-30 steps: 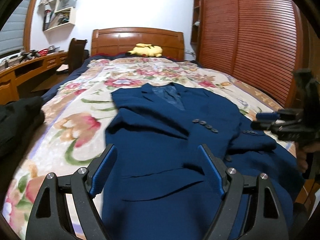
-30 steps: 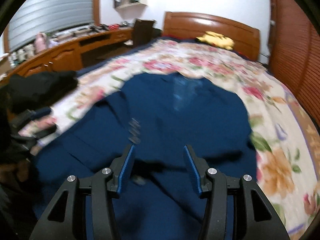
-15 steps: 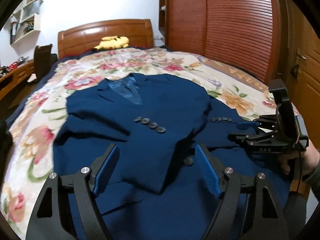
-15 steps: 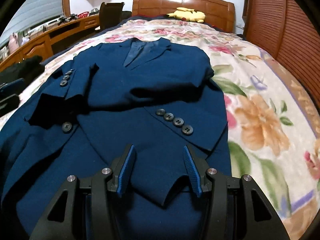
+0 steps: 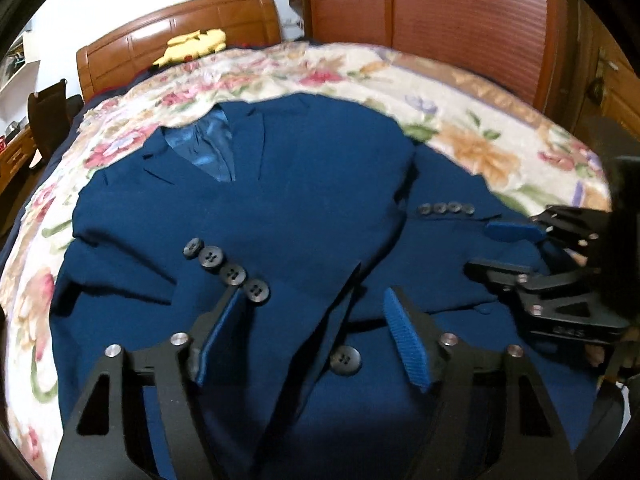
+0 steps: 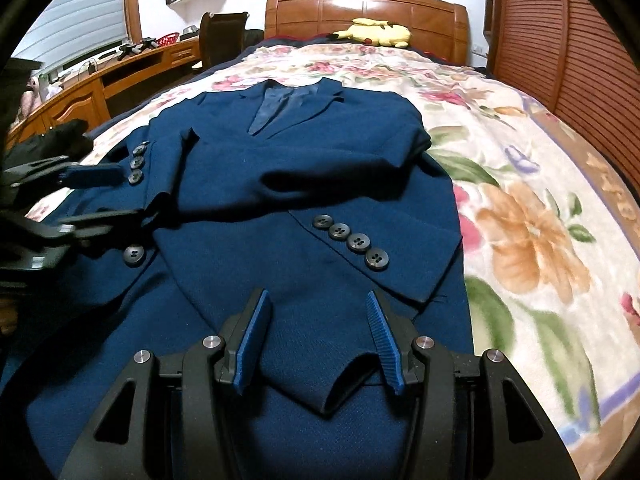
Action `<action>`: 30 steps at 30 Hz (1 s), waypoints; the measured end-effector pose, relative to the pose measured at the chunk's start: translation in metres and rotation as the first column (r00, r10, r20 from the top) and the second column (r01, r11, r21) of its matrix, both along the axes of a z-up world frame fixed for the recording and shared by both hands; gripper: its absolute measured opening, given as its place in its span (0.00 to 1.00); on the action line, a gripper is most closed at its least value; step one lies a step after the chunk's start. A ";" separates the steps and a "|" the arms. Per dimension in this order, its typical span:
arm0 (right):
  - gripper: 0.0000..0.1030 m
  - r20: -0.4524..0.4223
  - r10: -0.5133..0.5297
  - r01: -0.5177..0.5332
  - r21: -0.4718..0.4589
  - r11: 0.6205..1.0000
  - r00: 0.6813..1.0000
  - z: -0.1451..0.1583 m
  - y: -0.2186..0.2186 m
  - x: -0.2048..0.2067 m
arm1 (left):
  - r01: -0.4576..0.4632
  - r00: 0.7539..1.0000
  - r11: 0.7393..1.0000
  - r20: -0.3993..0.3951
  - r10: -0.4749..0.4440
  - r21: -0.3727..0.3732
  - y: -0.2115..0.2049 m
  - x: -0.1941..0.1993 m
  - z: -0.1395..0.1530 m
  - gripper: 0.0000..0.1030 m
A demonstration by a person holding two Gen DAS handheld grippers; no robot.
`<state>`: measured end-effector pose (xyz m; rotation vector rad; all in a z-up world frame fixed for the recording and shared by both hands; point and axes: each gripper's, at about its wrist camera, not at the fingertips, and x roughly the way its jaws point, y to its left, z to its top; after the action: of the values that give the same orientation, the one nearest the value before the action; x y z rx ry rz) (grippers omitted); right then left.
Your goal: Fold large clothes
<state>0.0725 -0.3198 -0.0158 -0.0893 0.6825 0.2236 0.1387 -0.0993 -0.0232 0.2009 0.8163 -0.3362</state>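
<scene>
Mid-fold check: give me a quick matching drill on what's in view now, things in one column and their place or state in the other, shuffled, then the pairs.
Things:
1. navy suit jacket
2. yellow plush toy
3. right gripper
4. wooden desk

Place or state:
A. at the headboard end of the bed
B. open, just above a folded sleeve cuff
C. along the wall beside the bed
D. spread on the floral bedspread, sleeves folded across its front

Pairs: 1-D, 2-A, 3-B, 4-C
</scene>
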 end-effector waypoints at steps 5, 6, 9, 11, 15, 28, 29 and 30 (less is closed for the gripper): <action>0.51 0.005 0.000 0.000 0.002 1.000 1.000 0.000 -0.001 -0.002 | -0.013 1.000 0.998 -0.002 0.013 0.065 -0.003 0.003 -0.007 0.46; 0.51 0.004 0.001 -0.001 0.003 1.000 1.000 0.000 -0.001 -0.002 | -0.005 1.000 0.997 -0.001 0.006 0.078 -0.004 0.003 -0.008 0.41; 0.51 0.003 0.003 -0.003 0.013 1.000 1.000 0.001 -0.002 -0.002 | 0.013 1.000 0.995 0.012 -0.014 0.104 -0.004 -0.002 -0.005 0.17; 0.51 0.005 0.003 -0.003 0.016 1.000 1.000 0.001 -0.002 -0.003 | 0.007 0.999 0.996 0.032 -0.010 0.093 0.004 -0.008 0.002 0.12; 0.51 0.009 0.003 -0.003 0.018 1.000 1.000 0.001 -0.003 -0.004 | -0.019 0.997 0.998 0.080 0.014 0.056 0.025 -0.019 0.019 0.10; 0.51 0.010 0.005 -0.005 0.018 1.000 1.000 0.001 -0.002 -0.005 | -0.041 0.984 0.997 0.173 0.051 -0.060 0.072 -0.063 0.067 0.09; 0.51 0.010 0.004 -0.004 0.018 1.000 1.000 0.000 -0.002 -0.005 | -0.040 0.983 0.998 0.175 0.049 -0.055 0.073 -0.067 0.067 0.09; 0.51 0.010 0.005 -0.005 0.018 1.000 1.000 0.001 -0.002 -0.005 | -0.041 0.983 0.998 0.177 0.050 -0.054 0.074 -0.070 0.067 0.09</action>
<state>0.0674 -0.3218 -0.0151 -0.0747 0.6706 0.2338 0.0687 -0.0256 0.0440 0.1629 0.6334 -0.2911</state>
